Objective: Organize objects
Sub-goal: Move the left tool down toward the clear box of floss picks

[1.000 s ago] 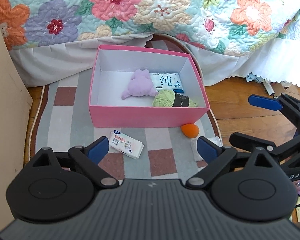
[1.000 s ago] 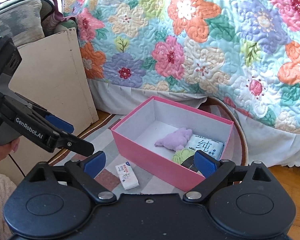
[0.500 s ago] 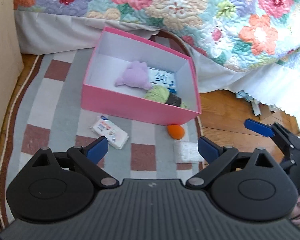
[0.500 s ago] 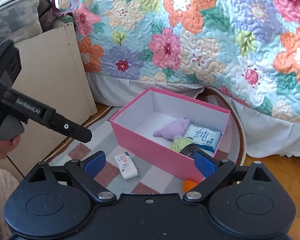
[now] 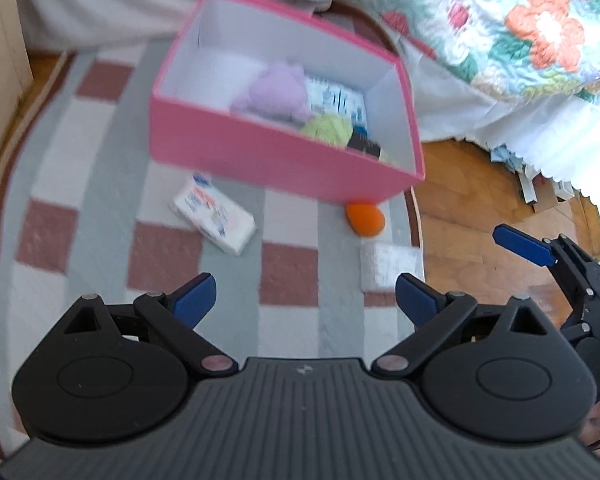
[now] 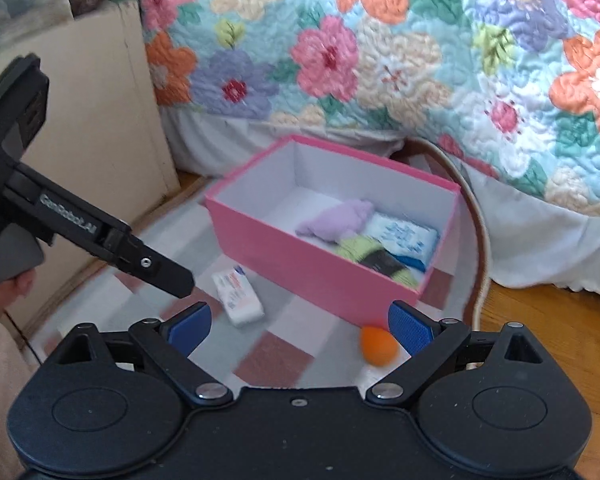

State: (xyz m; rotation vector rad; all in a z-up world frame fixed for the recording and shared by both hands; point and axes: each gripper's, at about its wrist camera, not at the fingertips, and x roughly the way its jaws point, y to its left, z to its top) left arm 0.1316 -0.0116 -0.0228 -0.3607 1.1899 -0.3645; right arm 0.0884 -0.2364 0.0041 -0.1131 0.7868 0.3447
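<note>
A pink box (image 5: 260,160) (image 6: 300,264) stands on a checked rug and holds a purple plush (image 5: 276,92) (image 6: 336,220), a blue-and-white wipes pack (image 5: 336,100) (image 6: 404,234) and a green yarn ball (image 5: 328,128) (image 6: 360,248). On the rug in front of the box lie a white tissue pack (image 5: 214,220) (image 6: 238,294), an orange egg-shaped sponge (image 5: 365,219) (image 6: 378,346) and a white packet (image 5: 390,264). My left gripper (image 5: 304,300) hovers open above the rug, empty. My right gripper (image 6: 298,326) is open and empty too, with the sponge near its right fingertip.
A floral quilt (image 6: 380,60) hangs over the bed behind the box. A beige cabinet (image 6: 92,120) stands at the left. Bare wooden floor (image 5: 480,208) lies right of the rug (image 5: 80,200). Paper scraps (image 5: 540,188) sit under the bed's edge.
Both grippers have moved forward and down toward the rug; the box and loose items look larger and nearer. The orange sponge has come into the right wrist view.
</note>
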